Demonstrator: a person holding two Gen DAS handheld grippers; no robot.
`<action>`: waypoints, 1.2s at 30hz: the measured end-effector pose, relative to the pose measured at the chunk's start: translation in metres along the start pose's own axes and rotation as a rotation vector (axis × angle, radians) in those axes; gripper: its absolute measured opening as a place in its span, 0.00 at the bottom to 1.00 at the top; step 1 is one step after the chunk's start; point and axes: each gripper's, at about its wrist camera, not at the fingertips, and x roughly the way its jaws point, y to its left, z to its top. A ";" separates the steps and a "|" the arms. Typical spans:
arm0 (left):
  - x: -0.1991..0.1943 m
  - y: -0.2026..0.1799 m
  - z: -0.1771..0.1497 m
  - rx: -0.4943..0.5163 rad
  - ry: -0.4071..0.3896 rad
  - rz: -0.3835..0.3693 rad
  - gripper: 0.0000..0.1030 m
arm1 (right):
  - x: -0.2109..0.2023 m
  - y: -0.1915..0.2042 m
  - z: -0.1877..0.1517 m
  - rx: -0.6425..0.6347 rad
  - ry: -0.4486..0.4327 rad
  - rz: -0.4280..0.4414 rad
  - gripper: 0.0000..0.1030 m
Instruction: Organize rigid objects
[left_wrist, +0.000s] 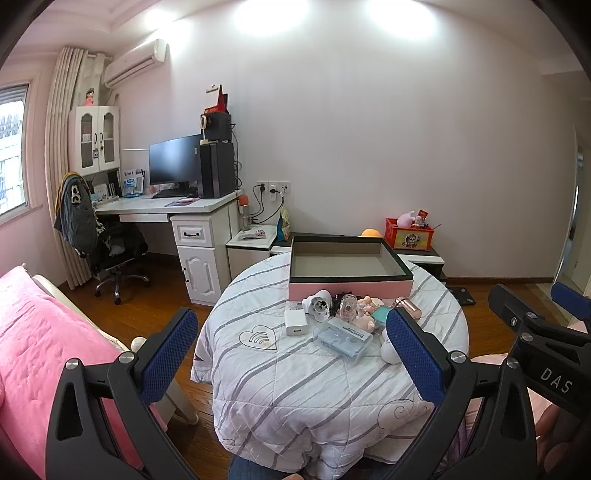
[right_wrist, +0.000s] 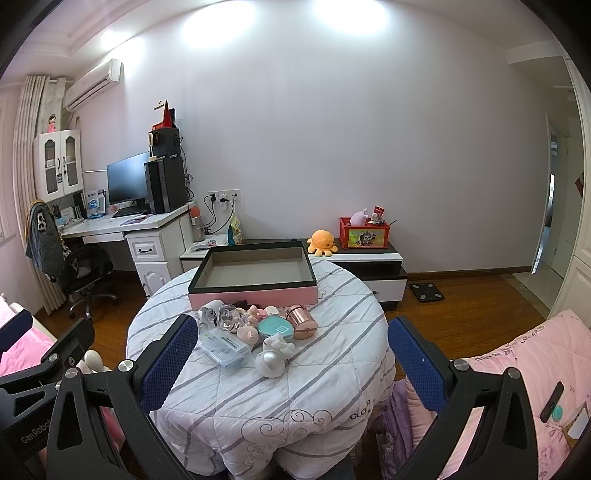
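- Left wrist view – my left gripper (left_wrist: 291, 354) is spread wide, holding nothing.
- My right gripper (right_wrist: 291, 354) gapes too, short of the shallow pink-sided, dark-rimmed box (right_wrist: 253, 292).

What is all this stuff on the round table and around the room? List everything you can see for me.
Round table: one, white quilt with grey stripes, centre.
Box: one, pink sides, dark rim, empty, far side of table.
White charger: one, left of the pile.
Clear plastic case: one, front of the pile.
Rose-gold jar: one, right of the pile.
Teal round tin: one, beside the jar.
White figurine: one, nearest the camera.
Orange plush: one, on the low cabinet.
Red crate: one, holding toys.
Monitor: one, black, on the desk.
Left gripper: open.
Right gripper: open.
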 end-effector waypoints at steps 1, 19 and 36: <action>0.000 0.001 0.000 -0.001 -0.001 0.000 1.00 | 0.001 0.000 0.000 0.002 0.001 0.002 1.00; 0.081 0.003 -0.024 0.011 0.120 0.005 1.00 | 0.082 -0.004 -0.017 -0.044 0.147 0.012 1.00; 0.205 -0.013 -0.072 0.014 0.373 -0.053 1.00 | 0.214 -0.010 -0.067 -0.026 0.425 0.080 1.00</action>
